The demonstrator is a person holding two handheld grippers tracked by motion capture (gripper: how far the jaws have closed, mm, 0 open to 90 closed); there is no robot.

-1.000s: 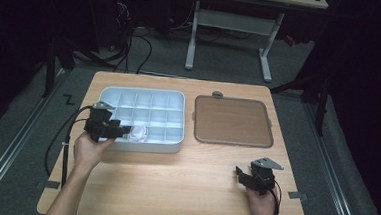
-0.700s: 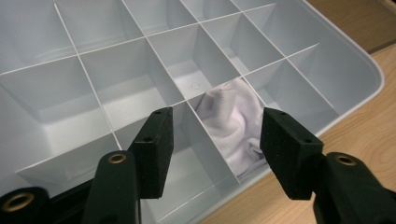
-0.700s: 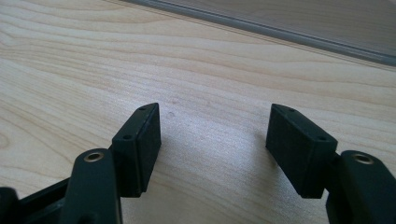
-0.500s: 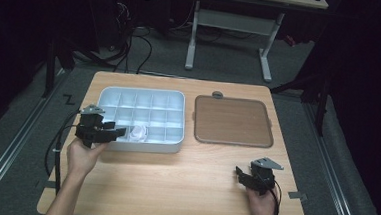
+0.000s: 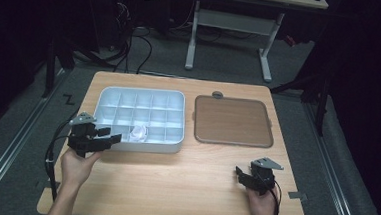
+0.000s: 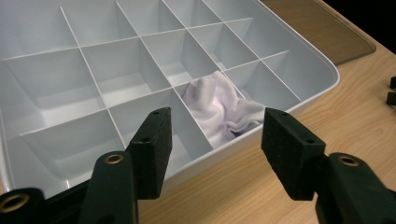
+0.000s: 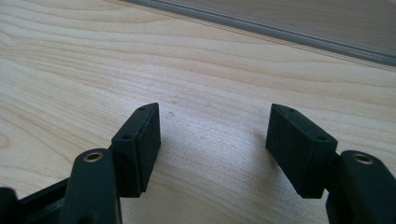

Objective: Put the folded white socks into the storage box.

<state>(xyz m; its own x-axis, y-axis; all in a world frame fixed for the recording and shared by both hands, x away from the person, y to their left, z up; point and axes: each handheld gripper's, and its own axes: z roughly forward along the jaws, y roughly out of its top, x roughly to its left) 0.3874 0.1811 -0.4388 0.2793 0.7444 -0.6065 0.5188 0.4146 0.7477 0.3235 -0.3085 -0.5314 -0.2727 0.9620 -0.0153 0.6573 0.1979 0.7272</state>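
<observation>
A white tray [image 5: 179,94] divided into several compartments sits at the table's left. A crumpled white cloth [image 5: 138,133] lies in one of its front-row compartments. My left gripper [image 5: 110,135] is open at the tray's near left corner, its jaws pointing at the cloth from outside the rim. In the left gripper view the cloth [image 6: 219,105] lies beyond the tray wall [image 6: 308,70], and nothing sits between the jaws of that gripper [image 6: 217,130]. My right gripper [image 5: 239,173] rests low over bare wood at the near right, open and empty [image 7: 215,121].
A flat brown tray [image 5: 231,121] with a raised rim lies right of the white tray, its edge in the right gripper view [image 7: 280,28]. A small grey round piece [image 5: 218,94] sits just behind it. The left gripper's cable [image 5: 50,151] hangs off the table's left edge.
My left gripper has drawn back to the left and slightly toward me, from over the cloth's compartment to outside the tray's rim. The cloth stays in the tray. The right gripper has not moved.
</observation>
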